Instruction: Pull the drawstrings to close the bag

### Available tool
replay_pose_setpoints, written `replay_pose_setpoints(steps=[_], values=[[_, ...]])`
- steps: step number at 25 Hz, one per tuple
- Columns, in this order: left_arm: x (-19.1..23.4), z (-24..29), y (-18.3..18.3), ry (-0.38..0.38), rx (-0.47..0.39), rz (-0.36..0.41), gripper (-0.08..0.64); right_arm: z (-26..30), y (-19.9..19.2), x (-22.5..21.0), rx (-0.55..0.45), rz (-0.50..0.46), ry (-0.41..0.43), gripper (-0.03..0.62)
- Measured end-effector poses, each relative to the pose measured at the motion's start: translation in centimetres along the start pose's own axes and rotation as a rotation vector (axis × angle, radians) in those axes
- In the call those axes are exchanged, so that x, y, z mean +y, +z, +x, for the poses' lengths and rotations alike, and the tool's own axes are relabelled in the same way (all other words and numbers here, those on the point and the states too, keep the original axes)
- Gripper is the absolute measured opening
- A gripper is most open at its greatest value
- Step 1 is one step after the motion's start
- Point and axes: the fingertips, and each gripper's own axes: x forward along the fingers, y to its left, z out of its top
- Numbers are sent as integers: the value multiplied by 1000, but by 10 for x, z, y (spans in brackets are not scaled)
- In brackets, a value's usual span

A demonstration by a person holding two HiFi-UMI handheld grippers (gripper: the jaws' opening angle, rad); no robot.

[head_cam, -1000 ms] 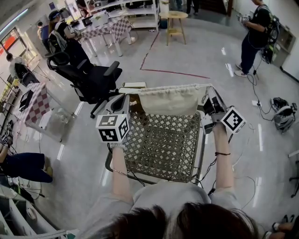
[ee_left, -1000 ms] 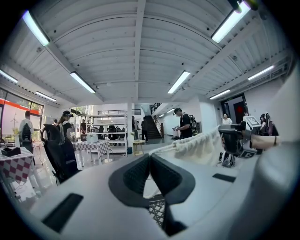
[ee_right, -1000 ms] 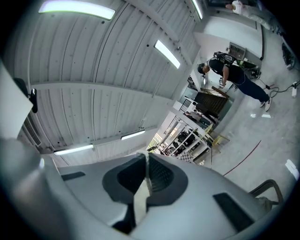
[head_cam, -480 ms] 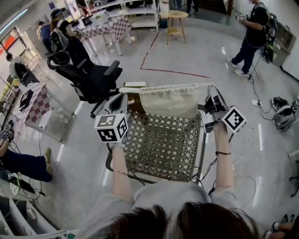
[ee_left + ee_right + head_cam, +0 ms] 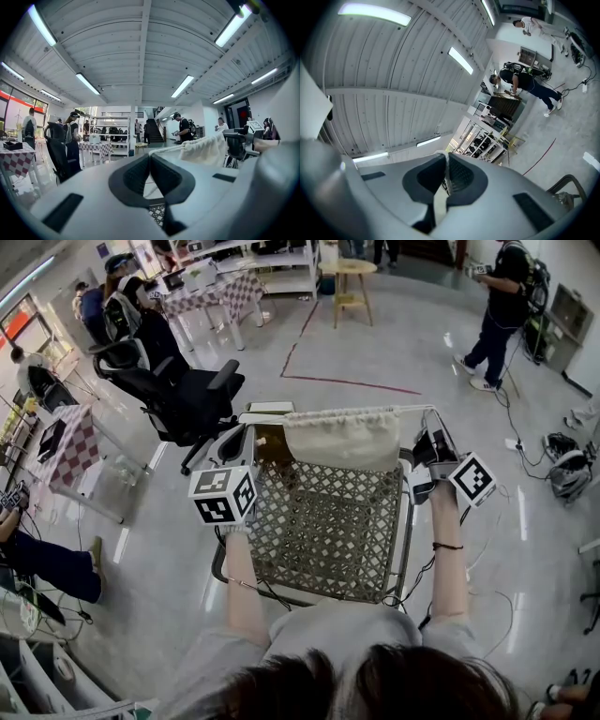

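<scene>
Glossy grey floor [image 5: 375,348], blk office chair [image 5: 183,399], checkered tables [image 5: 225,296], strip lights [image 5: 183,86]

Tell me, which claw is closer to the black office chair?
The left claw: the black office chair stands just beyond it. The right claw is on the far side of the cream bag.
</scene>
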Motion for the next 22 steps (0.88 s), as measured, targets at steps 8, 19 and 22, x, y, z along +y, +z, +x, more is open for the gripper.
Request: replay_pose_setpoints(steps=[8,19,22], values=[[0,1,-4,10,-9,-15,29,-5,1,-9,-30,41,-12,20],[7,-4,-3,24,-22,-42,29,-7,6,-8,-60,67,-24,20],[8,-5,-2,24,-26,-46,29,-8,7,-9,-69,67,-28,20]])
